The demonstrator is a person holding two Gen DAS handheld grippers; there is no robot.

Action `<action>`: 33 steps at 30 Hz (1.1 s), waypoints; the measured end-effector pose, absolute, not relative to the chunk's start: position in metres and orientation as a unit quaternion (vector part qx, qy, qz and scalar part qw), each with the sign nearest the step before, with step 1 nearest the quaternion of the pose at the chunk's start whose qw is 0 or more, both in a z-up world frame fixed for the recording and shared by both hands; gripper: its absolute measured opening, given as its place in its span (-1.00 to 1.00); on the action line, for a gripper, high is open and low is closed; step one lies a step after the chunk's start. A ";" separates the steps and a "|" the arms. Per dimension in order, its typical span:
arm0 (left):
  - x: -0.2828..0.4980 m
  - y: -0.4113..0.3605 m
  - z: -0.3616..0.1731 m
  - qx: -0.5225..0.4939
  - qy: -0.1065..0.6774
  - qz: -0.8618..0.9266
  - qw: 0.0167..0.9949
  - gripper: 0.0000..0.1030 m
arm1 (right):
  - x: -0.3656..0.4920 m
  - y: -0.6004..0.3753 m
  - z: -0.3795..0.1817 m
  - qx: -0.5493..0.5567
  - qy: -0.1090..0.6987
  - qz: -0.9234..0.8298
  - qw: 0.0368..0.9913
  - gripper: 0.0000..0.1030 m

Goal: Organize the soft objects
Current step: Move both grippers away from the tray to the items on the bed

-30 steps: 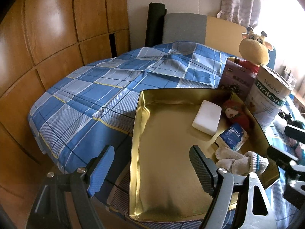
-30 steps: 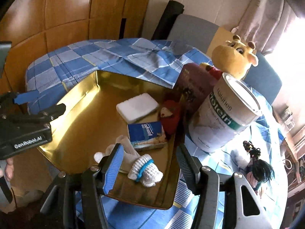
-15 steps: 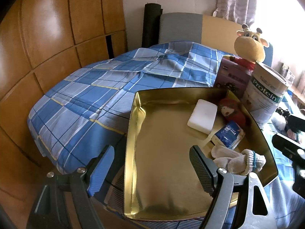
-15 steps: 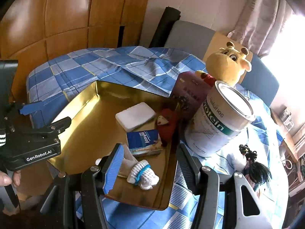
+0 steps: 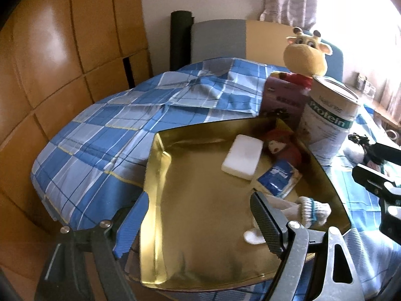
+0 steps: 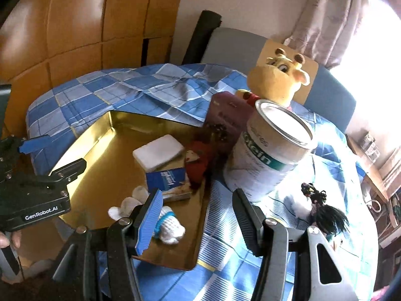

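Note:
A gold tray point(image 5: 200, 225) lies on a blue checked cloth. In it are a white sponge block point(image 5: 241, 156), a red plush doll point(image 5: 283, 149), a blue tissue pack point(image 5: 278, 180) and white knitted socks with blue bands point(image 5: 310, 212). The tray point(image 6: 100, 155) also shows in the right wrist view with the sponge point(image 6: 158, 152), tissue pack point(image 6: 166, 181) and socks point(image 6: 168, 228). My left gripper point(image 5: 198, 228) is open and empty over the tray's near side. My right gripper point(image 6: 198, 220) is open and empty above the tray's right rim.
A yellow giraffe plush point(image 6: 278, 80), a purple box point(image 6: 228, 118) and a protein can point(image 6: 273, 148) stand to the right of the tray. A dark-haired doll point(image 6: 323, 213) lies on the cloth at right. Chairs and a wooden wall stand behind the table.
Both grippers have drawn back and up from the tray. The right gripper has shifted right, off the socks. Both stay open and empty.

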State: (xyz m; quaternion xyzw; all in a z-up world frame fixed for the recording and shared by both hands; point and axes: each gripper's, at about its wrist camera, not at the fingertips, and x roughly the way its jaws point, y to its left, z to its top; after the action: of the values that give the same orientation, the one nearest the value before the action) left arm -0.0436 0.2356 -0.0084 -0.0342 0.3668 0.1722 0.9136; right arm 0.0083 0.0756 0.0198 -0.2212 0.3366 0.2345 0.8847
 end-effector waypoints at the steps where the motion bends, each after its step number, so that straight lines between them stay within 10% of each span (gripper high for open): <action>1: -0.042 0.232 -0.008 -0.031 0.367 0.169 0.914 0.62 | 0.009 0.072 0.020 -0.219 0.337 0.232 0.886 0.14; 33: 0.018 0.076 0.012 0.065 0.357 -0.006 0.932 0.62 | 0.057 -0.090 0.035 -0.172 0.344 0.082 0.919 0.14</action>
State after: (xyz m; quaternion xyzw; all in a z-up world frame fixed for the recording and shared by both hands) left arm 0.0175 0.0763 0.0125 0.0647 0.3566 -0.0060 0.9320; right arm 0.0574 -0.0897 0.0349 -0.1718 0.3441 0.0825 0.9194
